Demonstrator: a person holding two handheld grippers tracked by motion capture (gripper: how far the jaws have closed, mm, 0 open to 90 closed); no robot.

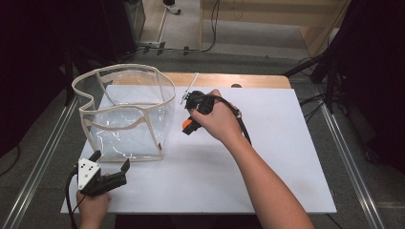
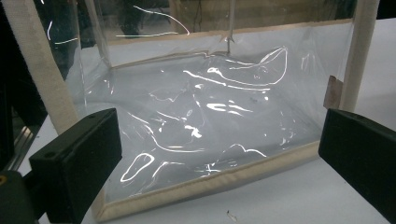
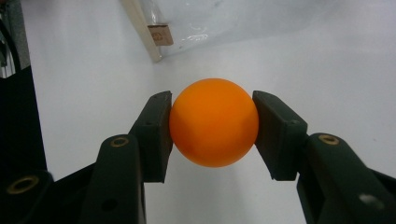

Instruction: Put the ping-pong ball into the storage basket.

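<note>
An orange ball (image 3: 214, 122) sits squeezed between the two black jaws of my right gripper (image 3: 214, 133), which is shut on it. From above, the ball (image 1: 186, 125) pokes out under the person's right hand, just right of a clear plastic bag (image 1: 125, 110) with cream fabric edging. The bag stands open-topped on the white sheet. My left gripper (image 1: 111, 161) is open at the bag's near left corner, jaws spread wide with nothing between them. In the left gripper view the bag's front wall (image 2: 205, 116) is close ahead, beyond the jaws.
A white sheet (image 1: 267, 157) covers most of the wooden table (image 1: 248, 80). A thin white stick (image 1: 189, 88) lies near the table's far edge, beside the bag. Metal rails run along both sides of the table.
</note>
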